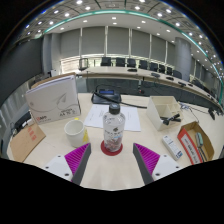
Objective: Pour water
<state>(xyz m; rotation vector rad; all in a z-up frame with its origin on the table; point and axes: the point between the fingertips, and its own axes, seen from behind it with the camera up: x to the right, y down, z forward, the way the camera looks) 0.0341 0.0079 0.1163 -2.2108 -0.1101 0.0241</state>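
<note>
Bottle: clear plastic, white cap, labelled, upright on a small red coaster near the middle of the pale table. It stands just ahead of the fingertips and roughly centred on the gap between them.

Gripper: fingers spread wide, pink pads facing inward, holding nothing; neither pad touches the bottle.

Cup: pale, open-topped, left of the bottle and near it; the likely receiver for the water.

Surroundings: white box far left, brown packet near left, papers behind the bottle, open carton far right, orange box and a small white item near right.

Risks, as judged:
- Cap appears on; tilting without removing it pours nothing.
- Bottle is tall and light-looking; an off-centre approach could knock it over toward the cup or papers.
- Thin wall may buckle under a hard squeeze, or slip under a weak one.
- Coaster may slide under the base on contact.
- Cup mouth is narrow; a fast tilt risks spilling on the papers.
</note>
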